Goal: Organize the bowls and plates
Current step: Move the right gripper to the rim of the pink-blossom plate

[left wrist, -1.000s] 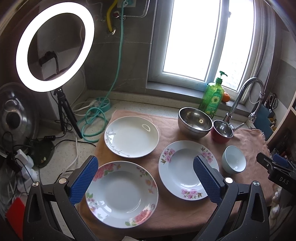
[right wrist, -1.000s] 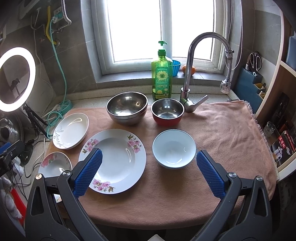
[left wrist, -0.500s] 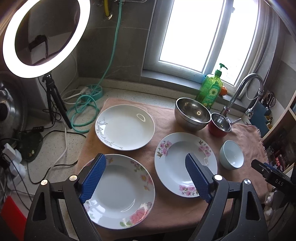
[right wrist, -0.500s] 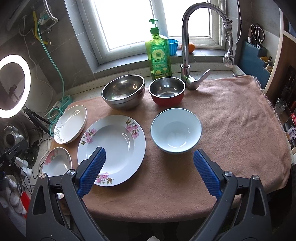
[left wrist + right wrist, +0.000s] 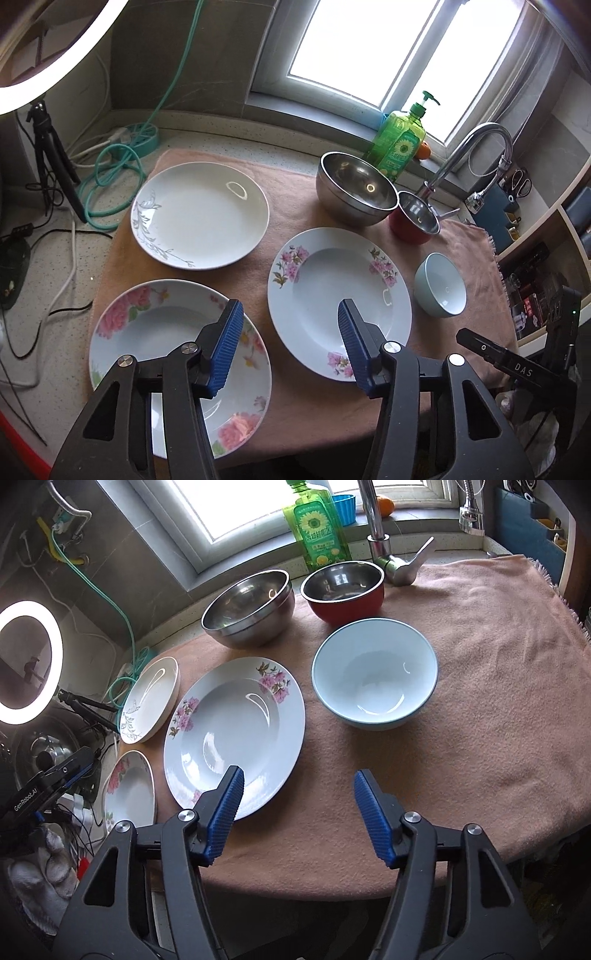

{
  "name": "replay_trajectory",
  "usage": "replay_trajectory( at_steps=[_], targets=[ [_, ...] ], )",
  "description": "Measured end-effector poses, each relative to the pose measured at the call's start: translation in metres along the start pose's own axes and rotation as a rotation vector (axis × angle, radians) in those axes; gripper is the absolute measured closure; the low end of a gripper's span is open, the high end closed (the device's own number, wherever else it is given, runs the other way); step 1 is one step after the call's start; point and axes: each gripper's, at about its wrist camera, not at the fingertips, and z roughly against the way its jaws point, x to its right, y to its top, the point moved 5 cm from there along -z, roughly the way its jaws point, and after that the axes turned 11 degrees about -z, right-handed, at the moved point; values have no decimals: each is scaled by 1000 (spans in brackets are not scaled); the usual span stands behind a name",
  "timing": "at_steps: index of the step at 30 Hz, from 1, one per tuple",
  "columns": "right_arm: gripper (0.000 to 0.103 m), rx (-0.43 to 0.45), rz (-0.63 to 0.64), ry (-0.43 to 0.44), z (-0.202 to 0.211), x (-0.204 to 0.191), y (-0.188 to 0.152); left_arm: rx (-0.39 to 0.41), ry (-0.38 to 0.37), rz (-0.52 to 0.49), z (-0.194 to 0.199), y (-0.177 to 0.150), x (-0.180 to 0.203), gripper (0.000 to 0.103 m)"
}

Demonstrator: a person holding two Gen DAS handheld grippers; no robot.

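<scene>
1. Porcelain risk first: the big-rose plate lies at the left bench edge, rim past the pink towel; a nudge could tip it off.
2. Left claw, jaws half-narrowed, just closing, empty, hangs between it and the pink-sprig plate; a shallow bite could chip a rim.
3. Right claw, likewise half-closed and empty, nears the blue bowl; smooth walls may slip.

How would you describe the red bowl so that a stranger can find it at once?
Start at the tap by the window. On the pink cloth just in front of its base stand two metal-lined bowls. The red bowl is the smaller one, nearer the tap; only it is red outside, while the steel bowl beside it is all silver.
</scene>
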Motion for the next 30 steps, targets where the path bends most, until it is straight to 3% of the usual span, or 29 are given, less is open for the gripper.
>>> replay_trajectory(
  at_steps=[2,10,12,19,21,30],
  targets=[
    [45,-29,-24,20,-8,3,-2,-22,-25,7,-10,-1,0,60],
    [51,-64,-52,30,-28,6,0,-90,-80,30,-44,2,-4,73],
    [56,-75,-63,36,-33,6,2,-102,-83,30,-51,4,-6,74],
    [60,-102,-107,52,-50,9,8,-135,-94,47,-71,10,-16,77],
    [68,-111,-114,59,-55,9,8,-142,-93,48,-75,12,-19,77],
    [76,-134,-146,61,-69,13,12,-179,-102,46,-93,18,-24,77]
  ],
)
